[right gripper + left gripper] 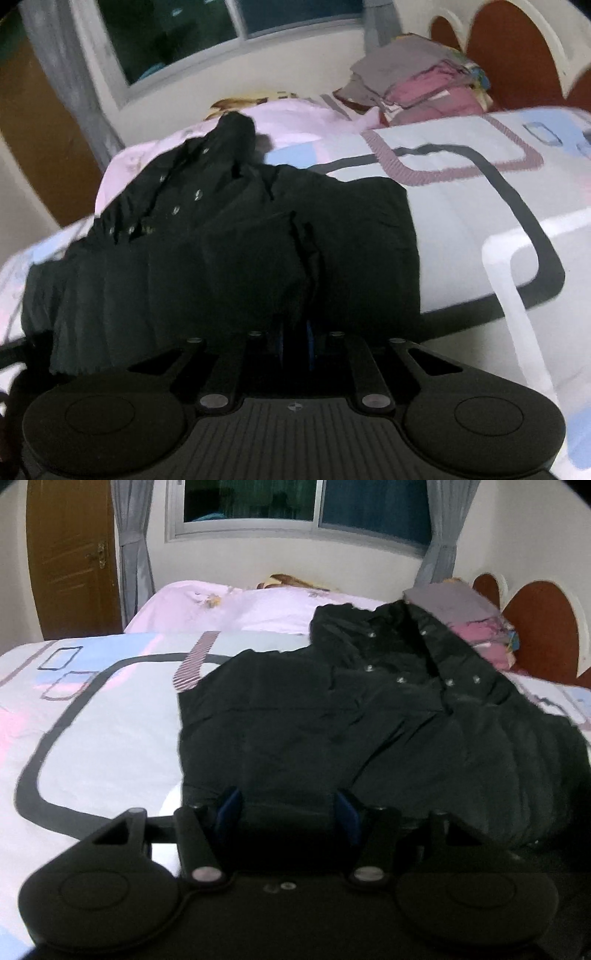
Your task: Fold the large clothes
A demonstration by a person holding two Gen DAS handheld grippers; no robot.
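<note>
A large black jacket (332, 716) with metal snaps lies spread on the bed; it also shows in the right wrist view (221, 251). My left gripper (288, 808) is open, its blue pads (229, 805) on either side of the jacket's near hem. My right gripper (295, 343) is shut on a raised fold of the jacket, the blue pads (310, 339) close together with black fabric bunched over them.
The bed has a patterned white, pink and blue cover (92, 716). A pile of folded clothes (421, 81) sits by the red headboard (543, 627). A pink quilt (236, 609) lies at the far side under the window. A door (70, 557) stands at the left.
</note>
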